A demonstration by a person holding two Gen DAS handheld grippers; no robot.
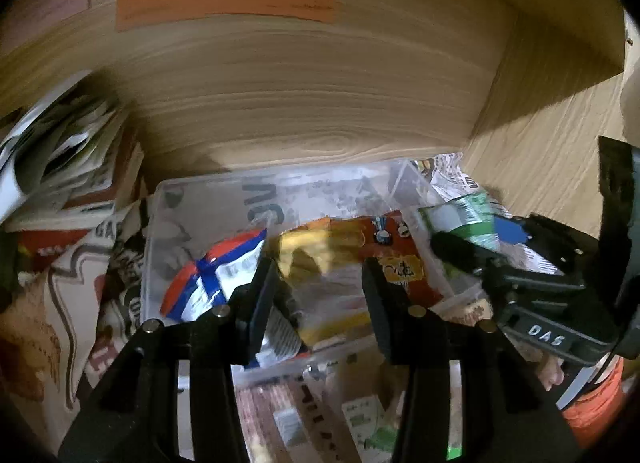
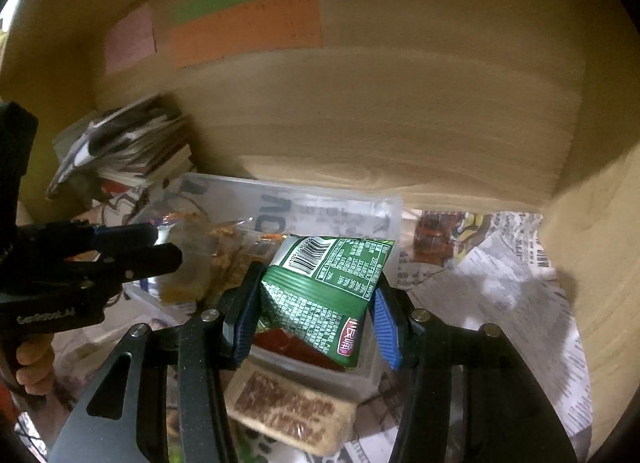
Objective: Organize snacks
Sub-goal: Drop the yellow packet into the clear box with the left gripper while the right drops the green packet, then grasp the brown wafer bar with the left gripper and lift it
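My left gripper [image 1: 318, 287] is shut on a clear packet of yellow snacks [image 1: 308, 263], held over a clear plastic bin [image 1: 180, 199]. In the bin lie a red, white and blue packet [image 1: 216, 275] and a red packet [image 1: 404, 267]. My right gripper [image 2: 316, 303] is shut on a green packet [image 2: 320, 283] with its barcode side up, above the bin's near right corner [image 2: 372, 375]. In the right wrist view the left gripper [image 2: 164, 249] comes in from the left with the clear packet [image 2: 208, 263]. In the left wrist view the right gripper [image 1: 452, 247] holds the green packet [image 1: 468, 219] at the right.
The bin stands on newspaper [image 2: 500, 275] inside a wooden shelf. The back wall carries an orange note [image 2: 248, 31]. A stack of books [image 2: 128, 147] leans at the left, and a wooden side wall [image 2: 592, 263] closes the right. A brown biscuit packet [image 2: 288, 411] lies before the bin.
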